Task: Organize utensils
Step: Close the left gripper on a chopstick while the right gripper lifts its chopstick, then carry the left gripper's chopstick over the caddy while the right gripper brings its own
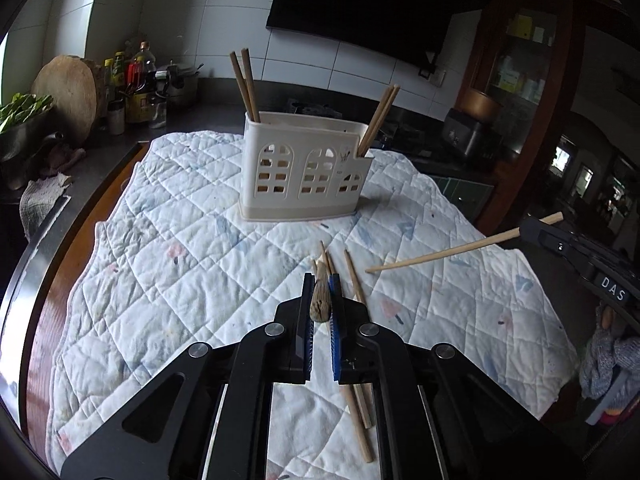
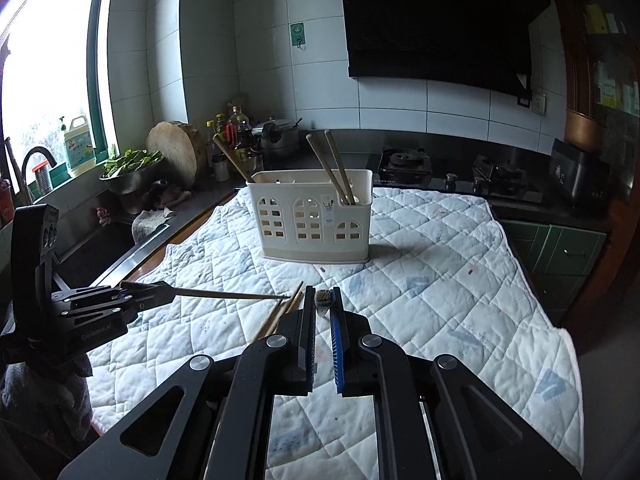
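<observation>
Left wrist view puts the left tongs (image 1: 321, 280) clamped on a chopstick (image 1: 321, 303), seen end-on between the pads, just above a loose bundle of chopsticks (image 1: 355, 280) lying on the quilted cloth (image 1: 160, 260). Over on the right, the right tongs (image 2: 321, 294) grip another chopstick (image 1: 440, 254), held low and nearly level above the cloth. Beyond them the cream utensil holder (image 1: 308, 168) stands upright on the worktop, chopstick pairs leaning at both ends.
</observation>
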### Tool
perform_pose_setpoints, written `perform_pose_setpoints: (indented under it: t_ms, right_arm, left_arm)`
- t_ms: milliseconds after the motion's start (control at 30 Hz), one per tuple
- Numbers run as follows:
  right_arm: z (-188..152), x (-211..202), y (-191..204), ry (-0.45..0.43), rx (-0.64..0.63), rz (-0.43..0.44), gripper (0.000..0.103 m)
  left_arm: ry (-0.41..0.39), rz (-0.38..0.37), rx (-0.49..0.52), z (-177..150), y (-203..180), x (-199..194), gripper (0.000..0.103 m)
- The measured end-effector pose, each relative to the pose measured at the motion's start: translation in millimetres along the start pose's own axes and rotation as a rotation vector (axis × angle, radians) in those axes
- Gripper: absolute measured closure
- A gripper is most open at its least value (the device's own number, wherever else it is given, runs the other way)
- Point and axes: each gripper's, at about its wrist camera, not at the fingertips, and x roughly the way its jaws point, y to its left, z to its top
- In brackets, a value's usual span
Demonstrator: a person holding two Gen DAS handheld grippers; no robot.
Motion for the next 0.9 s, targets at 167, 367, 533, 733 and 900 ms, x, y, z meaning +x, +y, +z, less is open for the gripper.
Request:
perform_pose_setpoints:
  t_ms: [167, 367, 533, 733, 900]
  right_arm:
    - [44, 5, -8, -0.008, -0.044, -0.016, 0.096]
    - [93, 10, -14, -0.016, -0.086, -0.031, 0.096]
    - [127, 21, -18, -0.010, -0.116, -0.063, 0.096]
    - [155, 41, -20, -0.004, -0.129, -0.080, 0.096]
    - [167, 64, -19, 0.028, -0.141, -0.084, 0.096]
  left_arm:
    - [-0.006, -0.021, 0.039, 37, -2, 0, 0.097]
    - [-0.023, -0.038, 0.081, 84, -4, 0, 0.097]
    - [-0.073, -0.035, 0.108, 124, -7, -8, 0.097]
    - [-0.172, -0.001, 0.100, 174, -2, -24, 0.097]
    - [-0.196, 0.044, 0.090, 197, 3, -17, 0.097]
